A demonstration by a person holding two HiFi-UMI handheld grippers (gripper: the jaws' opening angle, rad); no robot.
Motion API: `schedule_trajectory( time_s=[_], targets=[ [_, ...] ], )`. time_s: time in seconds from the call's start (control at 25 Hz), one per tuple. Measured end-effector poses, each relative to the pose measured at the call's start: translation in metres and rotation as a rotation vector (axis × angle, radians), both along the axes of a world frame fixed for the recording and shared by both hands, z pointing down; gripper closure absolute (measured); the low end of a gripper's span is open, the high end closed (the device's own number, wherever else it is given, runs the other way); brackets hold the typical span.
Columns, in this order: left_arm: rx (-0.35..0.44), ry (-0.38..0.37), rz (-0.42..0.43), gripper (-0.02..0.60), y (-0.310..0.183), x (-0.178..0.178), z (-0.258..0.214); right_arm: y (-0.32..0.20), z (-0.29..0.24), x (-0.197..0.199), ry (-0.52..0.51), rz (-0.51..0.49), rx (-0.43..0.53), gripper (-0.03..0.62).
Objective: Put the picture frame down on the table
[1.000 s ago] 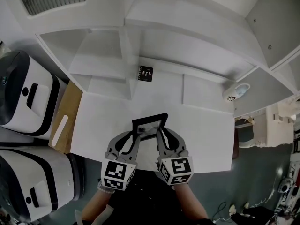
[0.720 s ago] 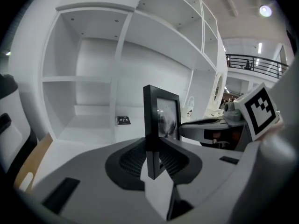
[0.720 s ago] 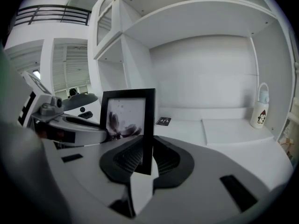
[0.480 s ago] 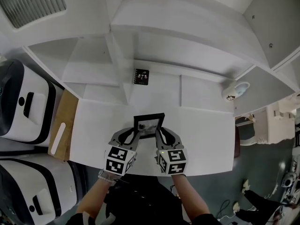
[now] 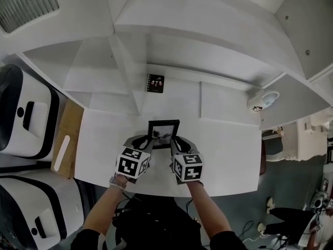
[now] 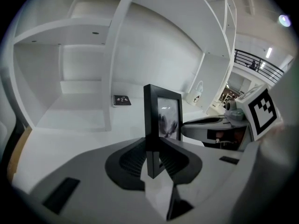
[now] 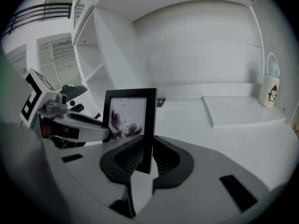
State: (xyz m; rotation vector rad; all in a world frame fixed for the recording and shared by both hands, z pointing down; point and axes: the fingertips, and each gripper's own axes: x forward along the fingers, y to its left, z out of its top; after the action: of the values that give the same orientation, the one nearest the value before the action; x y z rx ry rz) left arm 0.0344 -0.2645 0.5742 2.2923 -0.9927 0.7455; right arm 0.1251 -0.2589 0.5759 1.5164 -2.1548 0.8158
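Two-handed hold on the frame [image 5: 164,133]: pinches its left edge in the left gripper [image 5: 150,141] and its right edge in the right gripper [image 5: 175,142], both pairs of jaws closed on the black moulding near the lower corners. Holds it upright over the table [image 5: 104,145], about mid-width and toward the near edge, picture side turned back toward the grippers, a dark floral print in the glass. Cannot tell from any view whether the bottom edge touches the tabletop. Shows, in each gripper view, a lower corner poking out just below the ribbed pads. Beyond the frame, on the floor of the white shelf [image 5: 171,95], a small dark card [image 5: 155,83] lying flat, well apart. Farther right, a white bottle [image 5: 258,102] with a cartoon figure, standing in a side compartment. Left of the table, a wooden board [image 5: 66,142], and beside that two white machines [image 5: 26,113].
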Motion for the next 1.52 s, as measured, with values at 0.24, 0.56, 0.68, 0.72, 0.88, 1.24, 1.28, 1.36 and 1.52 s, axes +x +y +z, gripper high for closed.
schedule_trajectory(
  time_s=[0.24, 0.56, 0.68, 0.72, 0.88, 1.24, 1.28, 1.36, 1.52],
  targets=[
    [-0.046, -0.043, 0.012, 0.494, -0.017, 0.0, 0.019, -0.015, 0.019, -0.001, 0.007, -0.009, -0.042, 0.53],
    [-0.131, -0.035, 0.006, 0.492, -0.043, -0.002, 0.035, -0.038, 0.027, -0.003, 0.013, -0.033, -0.065, 0.53],
    [-0.179, -0.021, -0.012, 0.492, -0.05, -0.004, 0.045, -0.044, 0.031, -0.004, 0.007, -0.031, -0.078, 0.534],
    [-0.19, -0.018, -0.018, 0.492, -0.052, -0.004, 0.047, -0.046, 0.033, -0.004, 0.006, -0.028, -0.081, 0.536],
    [-0.223, -0.019, -0.032, 0.492, -0.06, -0.003, 0.055, -0.05, 0.041, -0.001, -0.005, -0.007, -0.108, 0.539],
    [-0.256, -0.048, -0.046, 0.492, -0.071, -0.001, 0.075, -0.057, 0.063, 0.002, -0.016, 0.016, -0.159, 0.539],
    [-0.252, -0.05, -0.042, 0.492, -0.071, 0.0, 0.076, -0.058, 0.063, 0.002, -0.02, 0.019, -0.158, 0.539],
    [-0.23, -0.057, -0.027, 0.492, -0.072, 0.001, 0.075, -0.058, 0.064, 0.003, -0.043, 0.028, -0.15, 0.539],
    [-0.161, -0.129, 0.025, 0.488, -0.07, 0.003, 0.073, -0.057, 0.062, 0.003, -0.052, -0.004, -0.128, 0.532]
  ],
)
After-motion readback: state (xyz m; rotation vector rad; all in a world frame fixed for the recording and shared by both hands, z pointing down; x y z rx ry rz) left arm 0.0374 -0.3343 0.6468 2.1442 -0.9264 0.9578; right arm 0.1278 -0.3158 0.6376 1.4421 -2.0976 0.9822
